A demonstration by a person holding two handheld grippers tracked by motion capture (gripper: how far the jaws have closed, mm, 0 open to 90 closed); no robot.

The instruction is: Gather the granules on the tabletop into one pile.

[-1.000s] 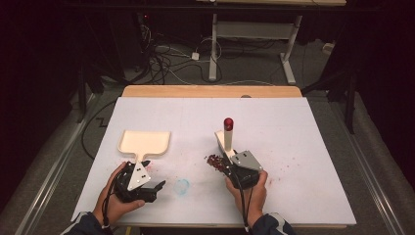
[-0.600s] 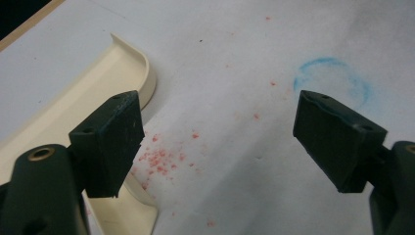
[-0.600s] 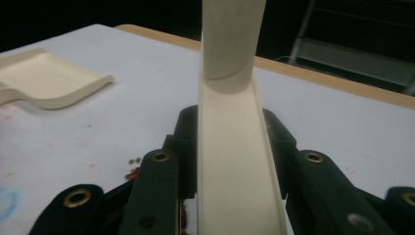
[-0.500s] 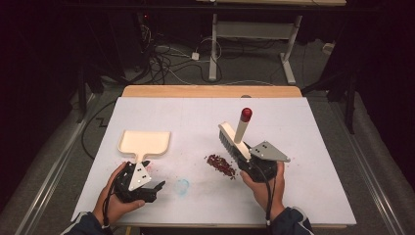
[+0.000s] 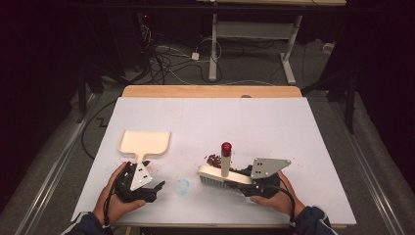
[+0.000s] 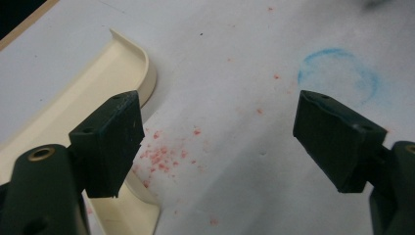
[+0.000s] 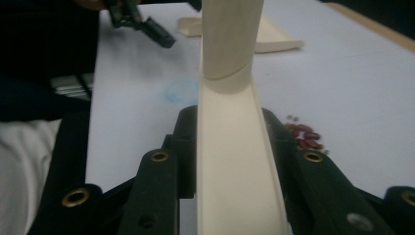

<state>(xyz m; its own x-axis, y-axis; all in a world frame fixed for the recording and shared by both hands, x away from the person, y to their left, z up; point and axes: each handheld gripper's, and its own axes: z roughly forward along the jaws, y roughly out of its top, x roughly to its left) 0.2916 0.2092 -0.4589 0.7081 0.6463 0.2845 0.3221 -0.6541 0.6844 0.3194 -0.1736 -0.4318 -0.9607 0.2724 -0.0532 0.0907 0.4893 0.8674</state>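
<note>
A cream brush [image 5: 219, 176] with a red-capped handle [image 5: 226, 147] is clamped by its back in my right gripper [image 5: 241, 184], which is shut on it; the bristles point toward me, just on the near side of a small pile of dark red beans [image 5: 213, 159]. In the right gripper view the brush body [image 7: 230, 186] runs up between the jaws, with the beans [image 7: 303, 134] to its right. A cream dustpan [image 5: 145, 141] lies on the table at left. My left gripper [image 5: 155, 190] rests open beside its handle, nothing between its pads [image 6: 110, 142].
The white table sheet [image 5: 274, 127] carries a blue ring mark [image 5: 182, 186] between the two grippers and scattered red crumbs [image 6: 164, 154] by the dustpan's [image 6: 93, 105] edge. Cables and desk legs [image 5: 214, 44] lie on the floor beyond the far edge.
My right hand has shifted to the right and slightly up with the brush, which has swung from over the beans to lie crosswise on their near side. The left gripper has stayed put.
</note>
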